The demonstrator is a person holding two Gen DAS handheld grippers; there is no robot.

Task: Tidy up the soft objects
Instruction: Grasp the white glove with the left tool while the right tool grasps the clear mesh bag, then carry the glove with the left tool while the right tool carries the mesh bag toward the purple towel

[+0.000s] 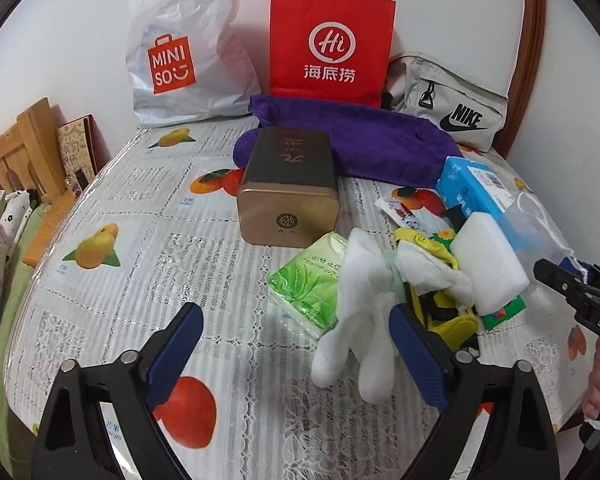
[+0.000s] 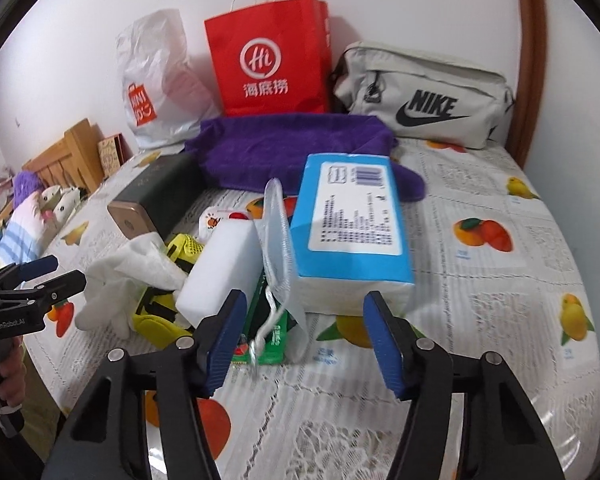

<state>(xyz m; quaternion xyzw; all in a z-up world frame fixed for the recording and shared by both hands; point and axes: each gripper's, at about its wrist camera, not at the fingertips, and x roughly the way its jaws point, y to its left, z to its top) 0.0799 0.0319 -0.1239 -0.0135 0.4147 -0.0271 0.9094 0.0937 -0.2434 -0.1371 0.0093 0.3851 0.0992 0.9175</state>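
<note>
A table covered with a fruit-print cloth [image 1: 148, 216] is seen from both wrist cameras, and a heap of soft things is gathered on its right half. The left gripper [image 1: 296, 344] is held low over the cloth with its blue-padded jaws spread wide and nothing between them; a white glove [image 1: 356, 320] lies just ahead of it, its fingers reaching toward the right jaw. Beside the glove, a green tissue pack [image 1: 306, 284] is laid flat, and a white sponge block [image 1: 488, 260] is propped on a yellow glove [image 1: 452, 322]. The right gripper [image 2: 304, 340] is likewise spread apart and empty, and it is poised just before a blue tissue pack [image 2: 352, 224], which rests tilted against the heap. A clear mesh pouch [image 2: 278, 232] with a white cord is wedged between the blue pack and the sponge, and a green sachet [image 2: 272, 340] is partly covered by it. A gold tin [image 1: 288, 188] is set near the middle of the table. Behind it a purple towel [image 1: 352, 140] is spread, and against the wall are stood a white Miniso bag [image 1: 180, 52], a red paper bag [image 1: 332, 44] and a grey Nike pouch [image 1: 448, 108].
</note>
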